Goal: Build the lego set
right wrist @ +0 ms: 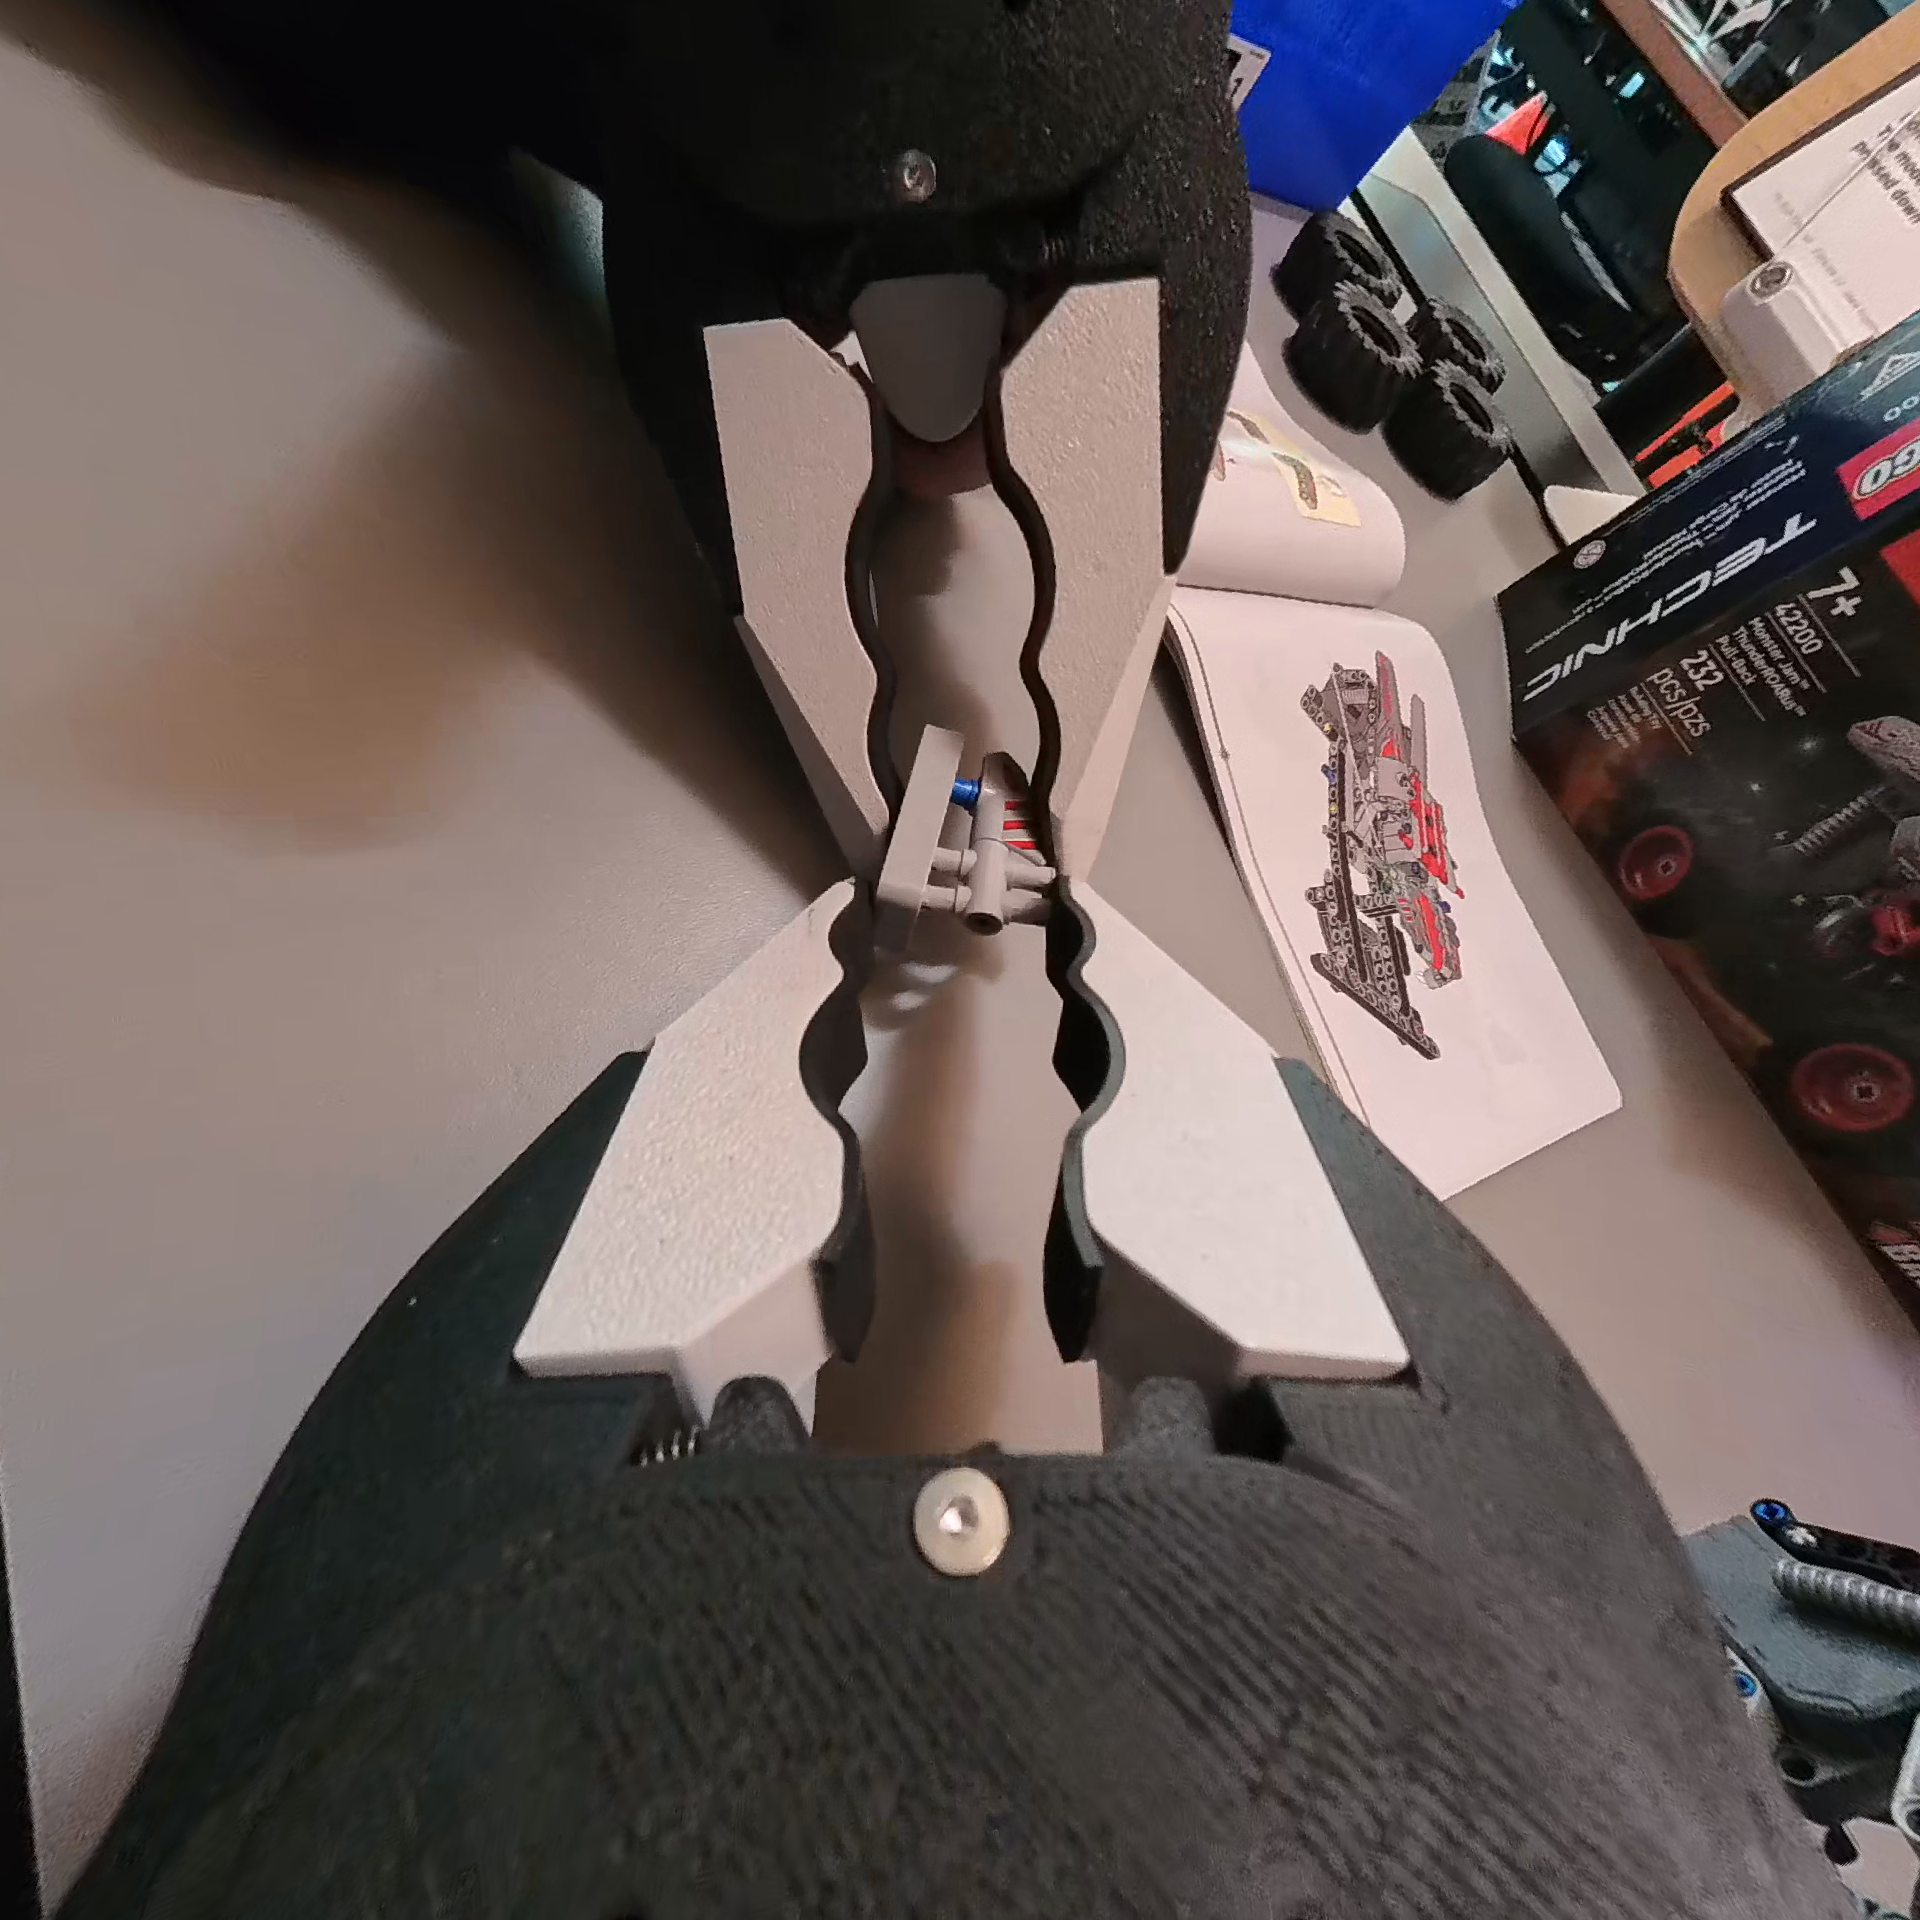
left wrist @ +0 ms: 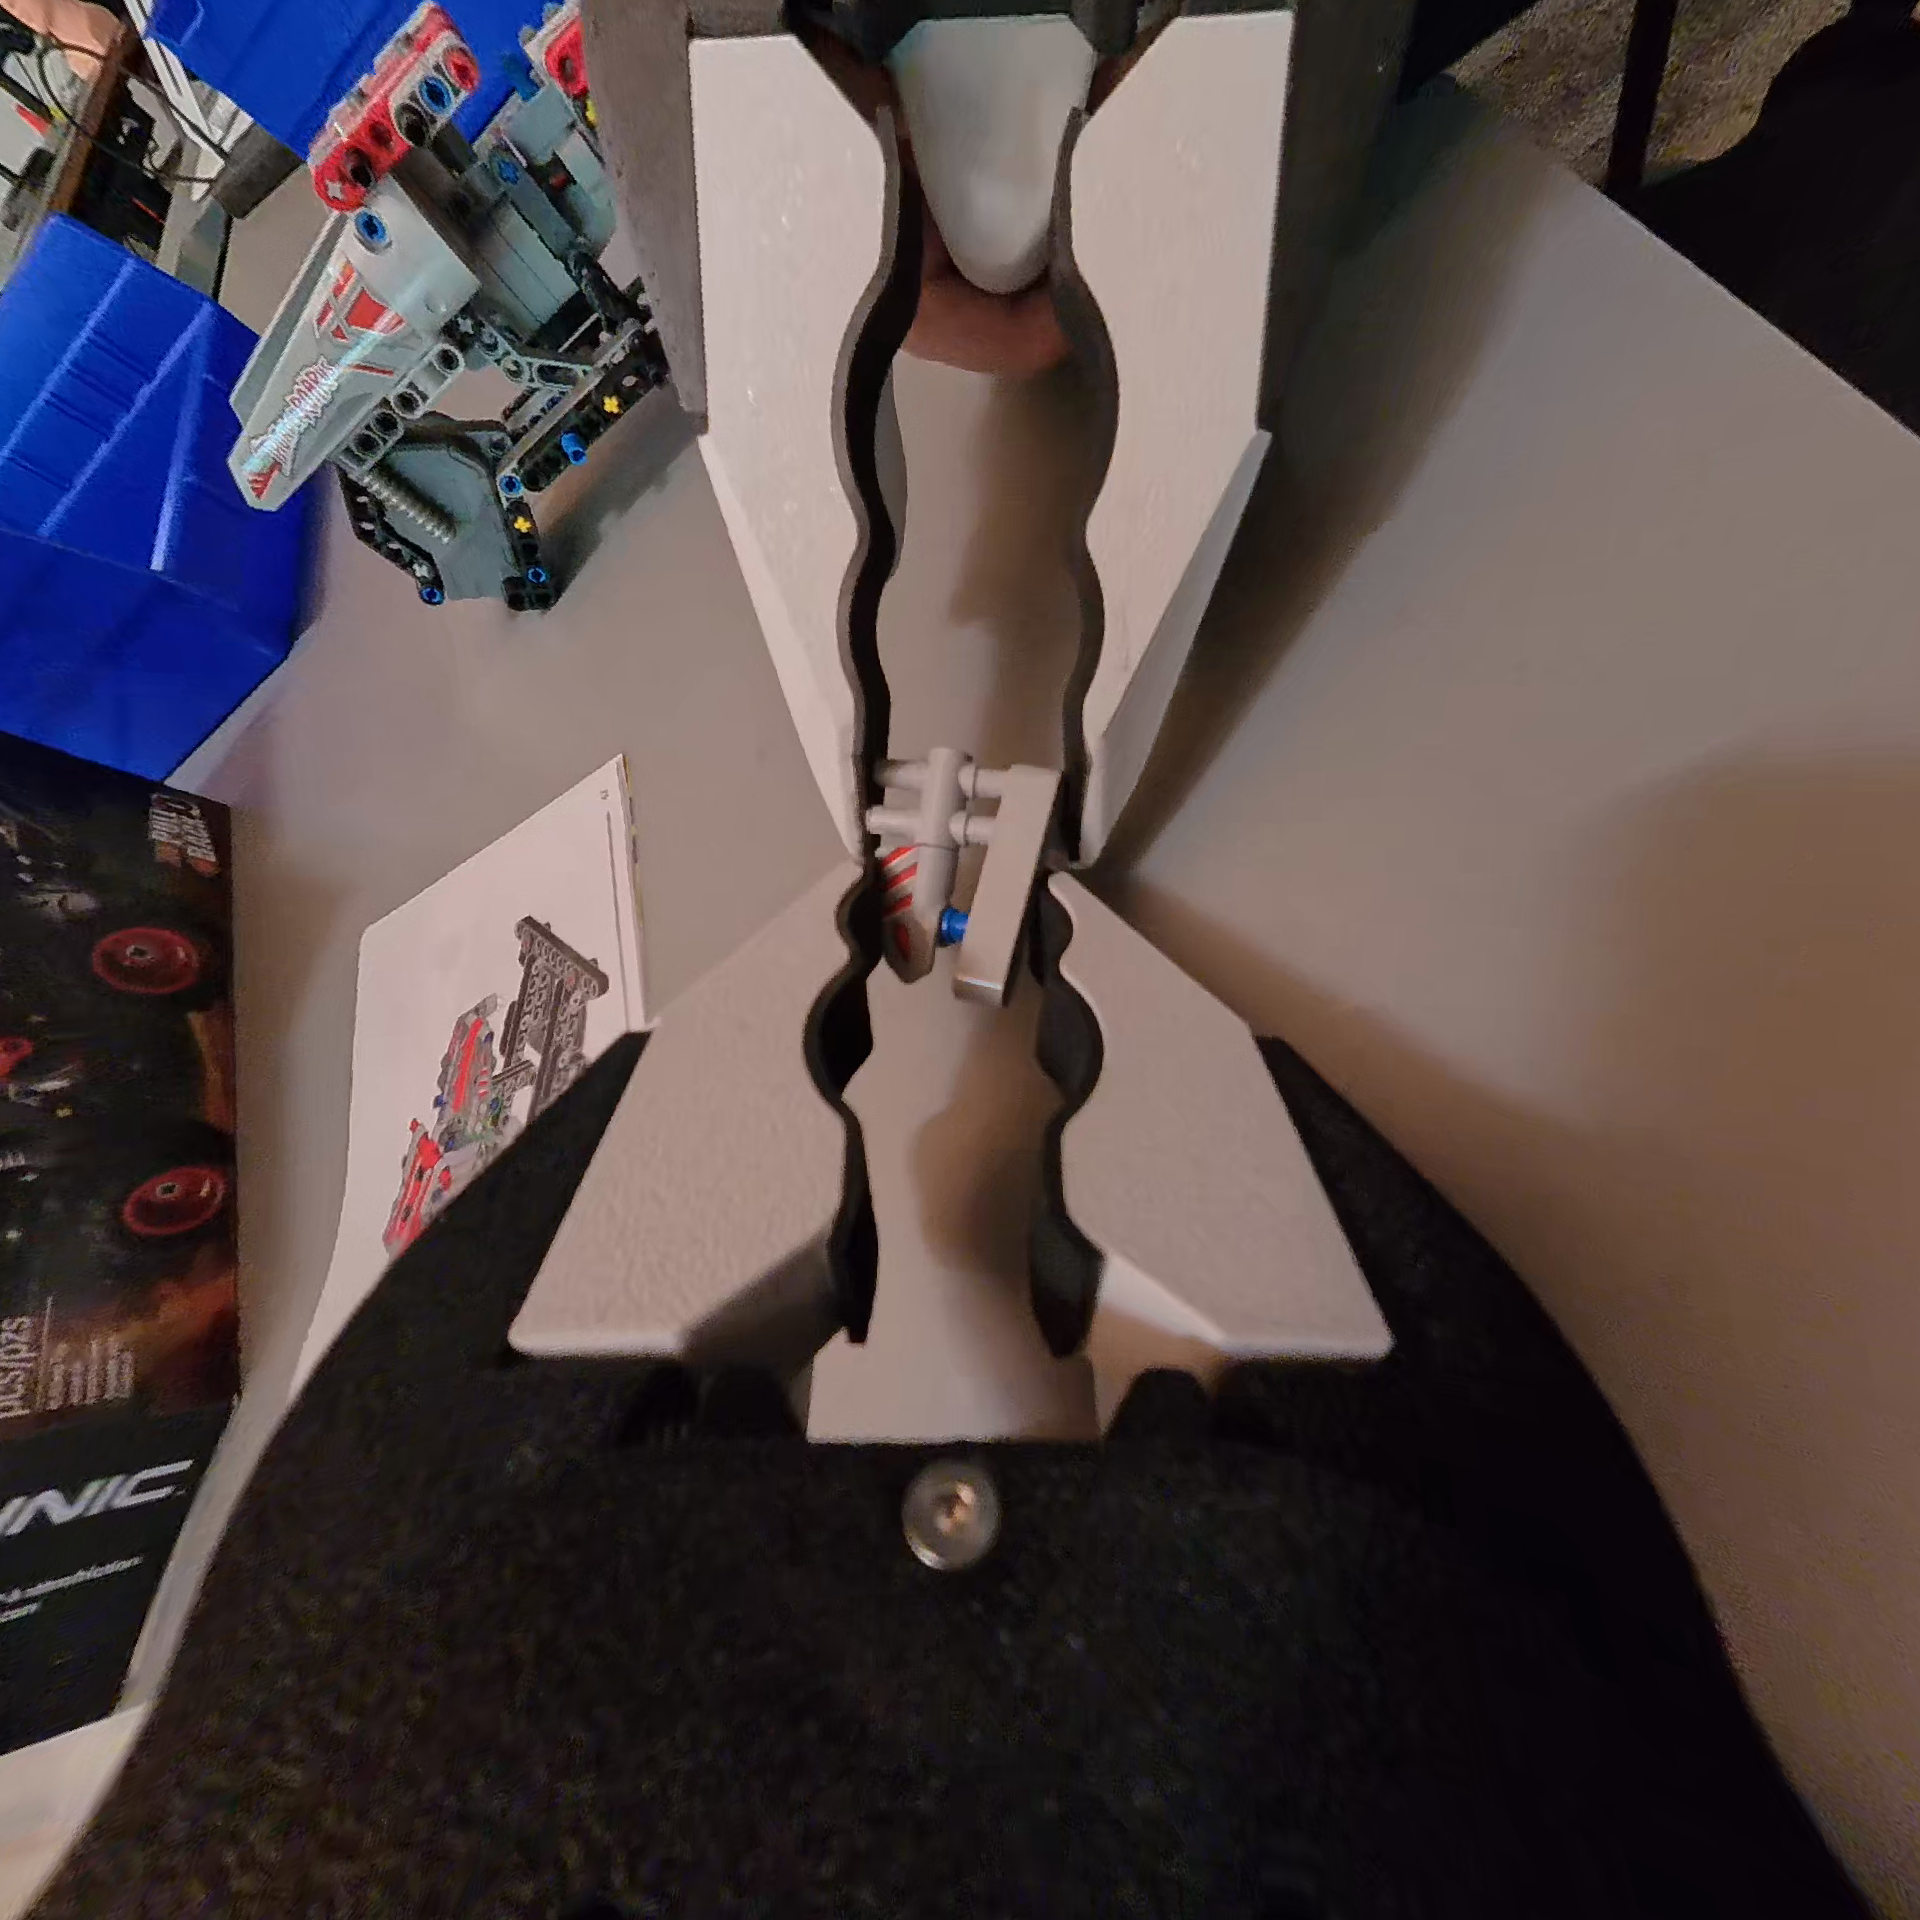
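Observation:
My two grippers meet tip to tip over the white table. Between them is a small Lego sub-assembly: a flat grey panel, a light grey pin connector, a red-striped panel and a blue pin. My left gripper is shut on the end with the striped panel. My right gripper comes in from the top of the left wrist view and pinches the pin-connector end. In the right wrist view the sub-assembly sits at my right gripper's tips, with the left gripper opposite.
The partly built truck chassis stands at the back left beside blue bins. An open instruction booklet and the set's box lie to the side. Several black tyres sit farther back.

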Tool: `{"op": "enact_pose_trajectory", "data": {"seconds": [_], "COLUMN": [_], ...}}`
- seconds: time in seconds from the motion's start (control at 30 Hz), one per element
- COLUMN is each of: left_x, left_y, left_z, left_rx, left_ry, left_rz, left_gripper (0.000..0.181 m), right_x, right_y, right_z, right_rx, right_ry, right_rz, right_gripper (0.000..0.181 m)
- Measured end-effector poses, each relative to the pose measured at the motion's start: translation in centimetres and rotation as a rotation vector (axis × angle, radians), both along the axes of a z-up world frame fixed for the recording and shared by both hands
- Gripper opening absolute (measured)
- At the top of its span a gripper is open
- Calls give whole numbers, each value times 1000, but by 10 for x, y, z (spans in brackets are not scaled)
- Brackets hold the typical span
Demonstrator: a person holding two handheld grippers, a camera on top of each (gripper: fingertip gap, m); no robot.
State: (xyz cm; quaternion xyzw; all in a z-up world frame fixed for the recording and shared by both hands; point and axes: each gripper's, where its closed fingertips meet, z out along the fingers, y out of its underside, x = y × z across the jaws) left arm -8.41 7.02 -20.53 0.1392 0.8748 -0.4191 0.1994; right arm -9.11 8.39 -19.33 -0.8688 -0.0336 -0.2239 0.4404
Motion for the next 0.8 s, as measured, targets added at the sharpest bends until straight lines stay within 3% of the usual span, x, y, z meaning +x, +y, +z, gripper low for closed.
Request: {"op": "enact_pose_trajectory", "data": {"seconds": [0.03,0.37,0.7,0.8], "left_x": [0,0,-1,-4], "left_y": [0,4,2,3], "left_z": [0,6,3,5], "left_rx": [-4,-18,-8,-19], "left_ry": [15,27,4,-75], "left_rz": [5,9,-9,-64], "left_gripper": [25,37,36,33], "right_x": [0,15,10,5], "right_y": [0,-4,-3,-2], "right_z": [0,-8,-7,-5], "right_rx": [3,-41,-39,-33], "right_ry": [2,52,32,-19], "right_rz": [0,-112,-72,-24], "right_gripper": [32,33,33,33]}}
